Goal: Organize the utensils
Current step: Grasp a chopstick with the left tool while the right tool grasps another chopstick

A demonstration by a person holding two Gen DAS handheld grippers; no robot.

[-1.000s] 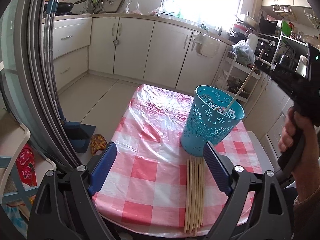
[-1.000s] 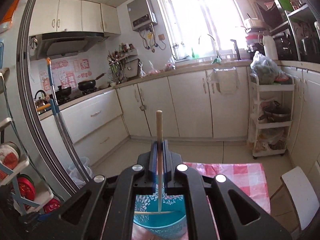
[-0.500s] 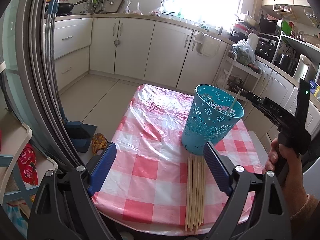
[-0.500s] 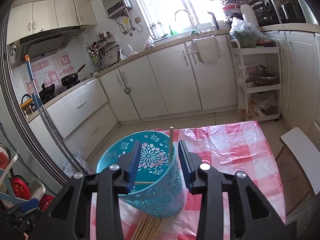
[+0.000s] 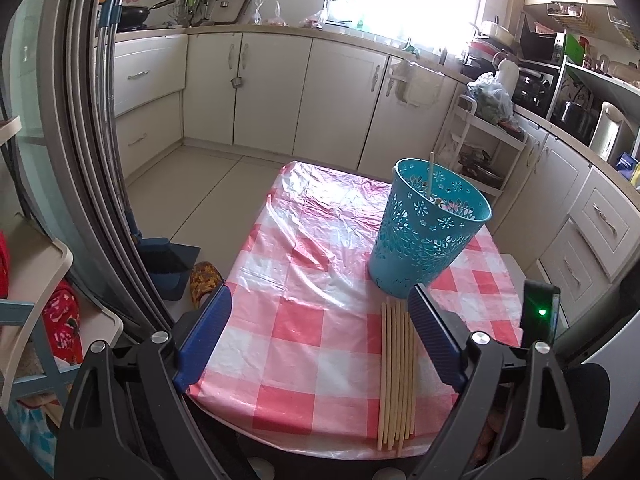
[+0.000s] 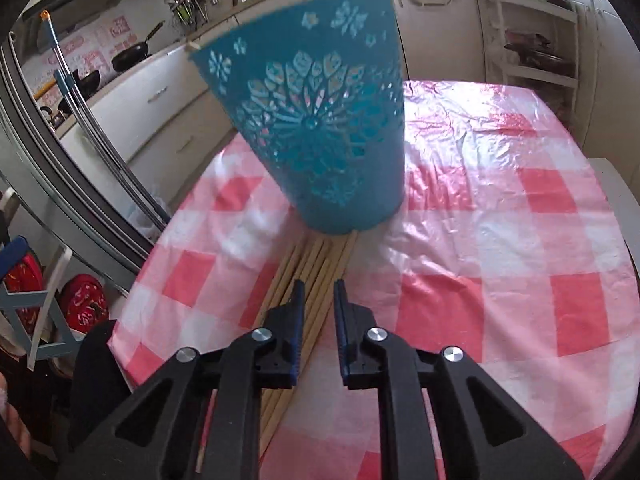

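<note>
chopsticks [image 6: 310, 268] lie bundled on the checked tablecloth [image 6: 500, 240], tips touching the teal basket [image 6: 320, 128] where one stick [image 5: 430, 174] already stands. right gripper [image 6: 319, 294], jaws just narrowing but gripping nothing, poises over them, probably for another; left gripper [image 5: 320, 320] waits wide apart.

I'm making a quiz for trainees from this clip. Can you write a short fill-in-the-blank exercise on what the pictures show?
1. One chopstick already stands in the ____ basket.
2. The other chopsticks lie in a row on the checked ____.
3. The left gripper has its jaws wide ____.
4. The right gripper, jaws just closing, holds ____ and hovers over the row.

Missing words: blue; tablecloth; open; nothing
</note>
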